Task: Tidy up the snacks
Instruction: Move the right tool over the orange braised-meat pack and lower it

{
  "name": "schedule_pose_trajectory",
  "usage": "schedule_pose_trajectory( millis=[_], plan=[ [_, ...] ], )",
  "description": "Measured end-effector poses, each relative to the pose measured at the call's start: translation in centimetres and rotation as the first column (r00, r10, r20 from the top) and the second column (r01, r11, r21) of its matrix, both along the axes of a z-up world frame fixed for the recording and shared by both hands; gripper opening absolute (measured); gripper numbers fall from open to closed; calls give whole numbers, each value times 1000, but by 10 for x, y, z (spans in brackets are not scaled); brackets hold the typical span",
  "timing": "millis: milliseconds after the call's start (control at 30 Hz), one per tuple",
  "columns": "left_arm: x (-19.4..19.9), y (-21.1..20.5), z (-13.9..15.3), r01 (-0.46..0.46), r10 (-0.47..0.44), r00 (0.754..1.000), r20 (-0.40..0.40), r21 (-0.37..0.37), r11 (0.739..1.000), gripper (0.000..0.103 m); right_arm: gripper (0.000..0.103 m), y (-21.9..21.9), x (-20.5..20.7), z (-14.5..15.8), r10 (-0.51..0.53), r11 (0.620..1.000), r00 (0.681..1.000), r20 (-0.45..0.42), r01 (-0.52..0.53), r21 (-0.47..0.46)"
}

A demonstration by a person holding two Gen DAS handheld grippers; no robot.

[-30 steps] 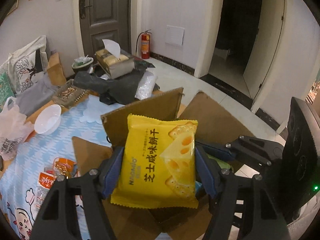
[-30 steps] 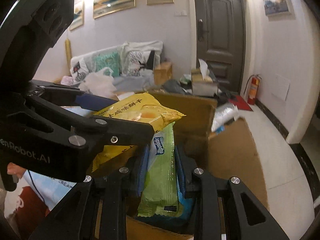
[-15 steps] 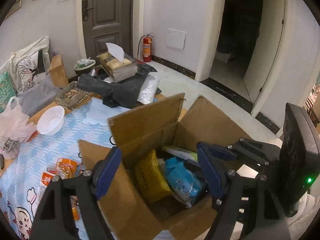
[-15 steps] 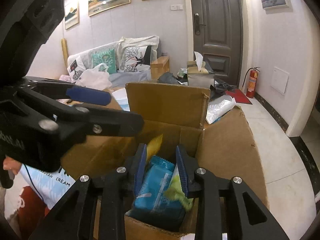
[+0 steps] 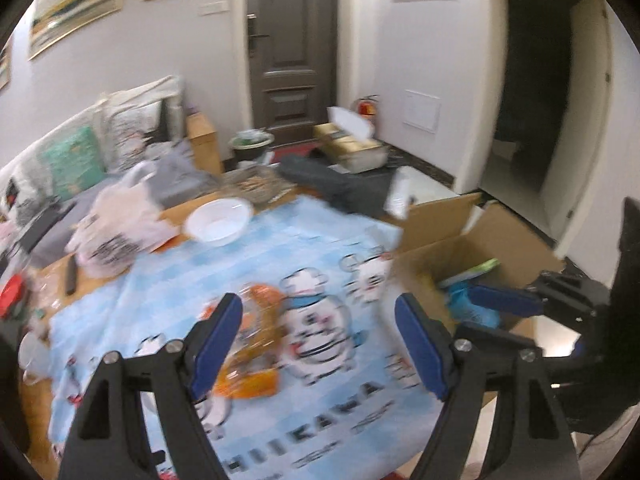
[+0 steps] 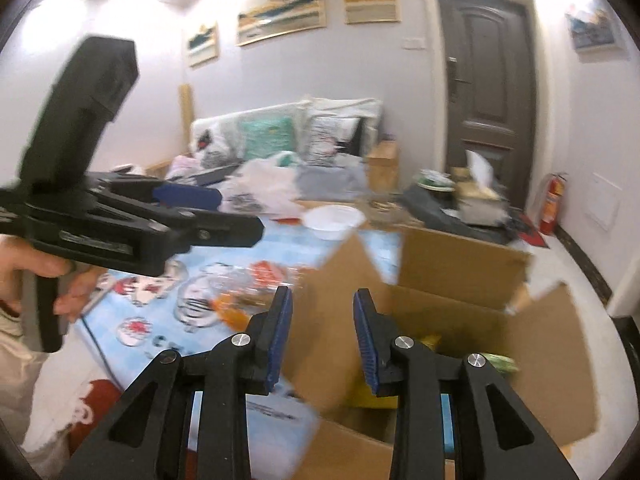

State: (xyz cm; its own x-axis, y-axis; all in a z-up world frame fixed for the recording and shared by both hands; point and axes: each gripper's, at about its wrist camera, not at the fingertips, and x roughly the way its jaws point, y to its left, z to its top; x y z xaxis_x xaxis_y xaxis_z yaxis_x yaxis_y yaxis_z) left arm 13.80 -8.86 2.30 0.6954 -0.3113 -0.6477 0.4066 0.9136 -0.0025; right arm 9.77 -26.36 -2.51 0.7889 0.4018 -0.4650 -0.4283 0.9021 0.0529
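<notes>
The black left gripper with blue pads (image 5: 318,338) is held with its jaws wide apart and empty above the blue cartoon-printed tablecloth (image 5: 328,240). Between its fingers, a blurred orange snack packet (image 5: 248,344) lies on the cloth near the front edge. A white round bowl (image 5: 218,222) sits toward the far edge. At the table's right edge stands the open brown cardboard box (image 6: 460,272), holding what appear to be blue and green snack packs (image 5: 468,292). The black right gripper (image 6: 322,338) hangs above the box, jaws parted and empty.

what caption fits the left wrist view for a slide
Open left hand-held gripper over orange snack packets on the tablecloth, beside the cardboard box.
</notes>
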Motion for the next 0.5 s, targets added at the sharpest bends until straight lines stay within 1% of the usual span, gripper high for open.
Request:
schedule_pose_trajectory(
  millis=[133, 267, 367, 433, 467, 500],
  plan=[
    [-1, 52, -16, -73, 72, 997, -22, -15, 997, 76, 27, 46, 1, 1, 94, 996, 995, -11, -94, -3],
    [-4, 96, -35, -123, 122, 992, -37, -26, 992, 76, 29, 98, 9, -9, 180, 984, 982, -53, -180, -8],
    [-3, 124, -52, -147, 145, 988, -50, -33, 989, 76, 38, 131, 19, -20, 212, 977, 973, -93, -214, -8],
    [-2, 138, -63, -155, 153, 987, -57, -40, 987, 76, 49, 148, 31, -32, 218, 976, 966, -137, -220, 2],
    [-1, 146, -70, -161, 158, 985, -63, -43, 986, 76, 53, 155, 41, -41, 213, 977, 961, -175, -213, 19],
    [0, 151, -74, -165, 162, 985, -66, -43, 985, 76, 62, 158, 49, -48, 203, 979, 958, -202, -201, 33]
  ],
)
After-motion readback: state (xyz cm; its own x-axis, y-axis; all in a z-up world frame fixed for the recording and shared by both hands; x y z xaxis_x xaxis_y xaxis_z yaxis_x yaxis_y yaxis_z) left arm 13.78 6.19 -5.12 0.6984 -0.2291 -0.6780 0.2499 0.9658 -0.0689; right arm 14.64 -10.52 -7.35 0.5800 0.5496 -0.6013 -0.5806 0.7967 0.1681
